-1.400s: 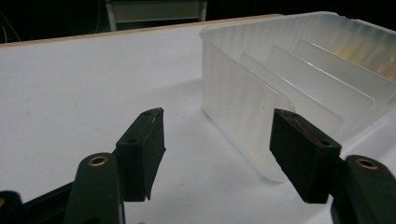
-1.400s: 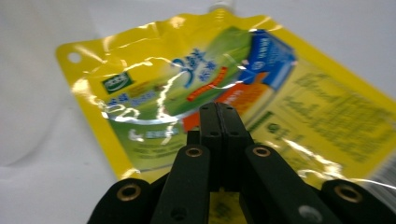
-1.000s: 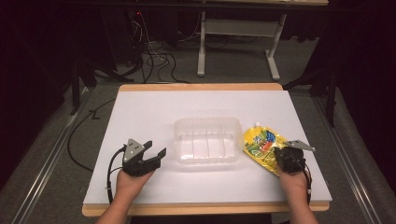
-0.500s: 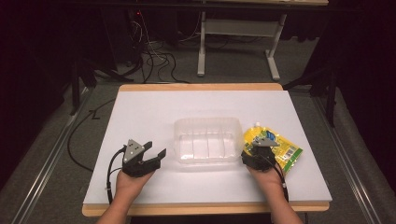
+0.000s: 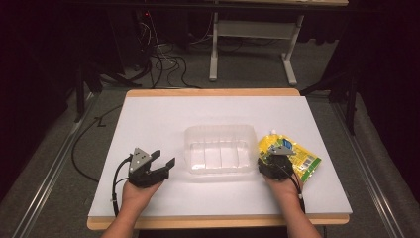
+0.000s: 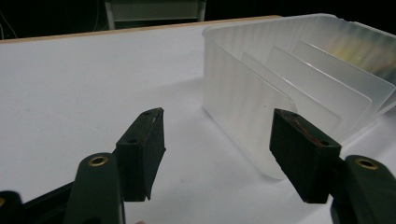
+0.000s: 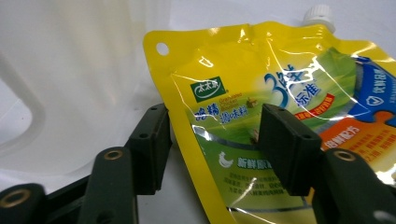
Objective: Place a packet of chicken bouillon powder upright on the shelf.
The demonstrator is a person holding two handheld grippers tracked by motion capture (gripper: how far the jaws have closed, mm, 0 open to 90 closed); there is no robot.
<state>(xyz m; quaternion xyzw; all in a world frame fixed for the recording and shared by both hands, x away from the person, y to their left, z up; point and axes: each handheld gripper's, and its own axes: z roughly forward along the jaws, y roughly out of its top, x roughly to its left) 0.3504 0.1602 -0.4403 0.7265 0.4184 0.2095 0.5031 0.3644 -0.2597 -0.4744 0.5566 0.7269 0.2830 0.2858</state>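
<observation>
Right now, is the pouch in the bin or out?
Out. The pouch lies flat on the table beside the bin, its edge between the open right gripper.

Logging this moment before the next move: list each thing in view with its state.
Yellow pouch: lying flat on the table, cap on, its edge between the right gripper's jaws.
Clear container: upright, open-topped, dividers inside, nothing in it.
Left gripper: open, holding nothing.
Right gripper: jaws just closing around the pouch's edge, not yet pressing.
</observation>
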